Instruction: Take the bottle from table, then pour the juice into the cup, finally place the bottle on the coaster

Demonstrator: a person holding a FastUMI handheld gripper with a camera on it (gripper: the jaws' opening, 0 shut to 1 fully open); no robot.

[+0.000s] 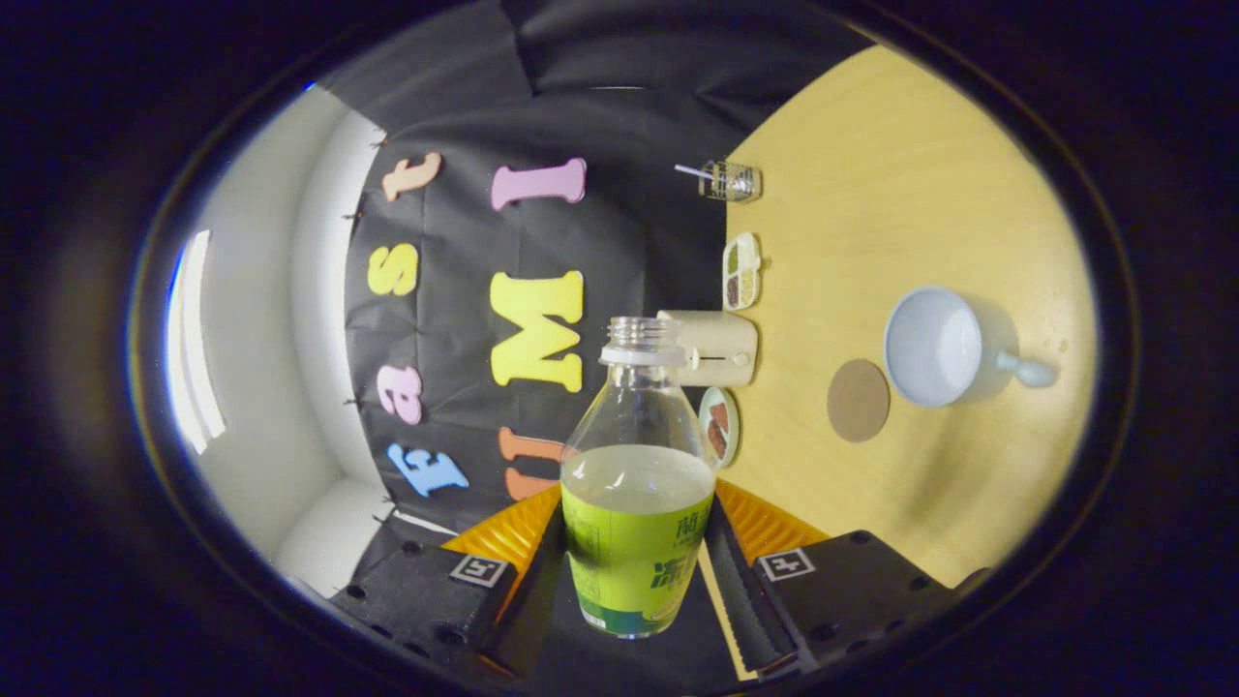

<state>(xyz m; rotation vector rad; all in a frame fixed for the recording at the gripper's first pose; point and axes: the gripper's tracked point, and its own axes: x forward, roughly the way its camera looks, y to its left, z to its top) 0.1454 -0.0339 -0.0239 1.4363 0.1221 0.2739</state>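
the bottle (634, 484), uncapped and part full, sits clamped between the claw (634, 571) fingers, tipped sideways well short of the cup (934, 346). bring its mouth over the cup first, then tilt slowly.

Gripper (634, 571) rolled sideways, both black fingers (750, 590) closed against opposite sides of the bottle (634, 523), holding it between them.

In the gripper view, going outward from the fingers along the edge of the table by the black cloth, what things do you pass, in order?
Bottle clamped between the fingers → small round plate → white toaster → divided snack dish → glass with a straw. The brown coaster and white cup lie off to the side on the table.
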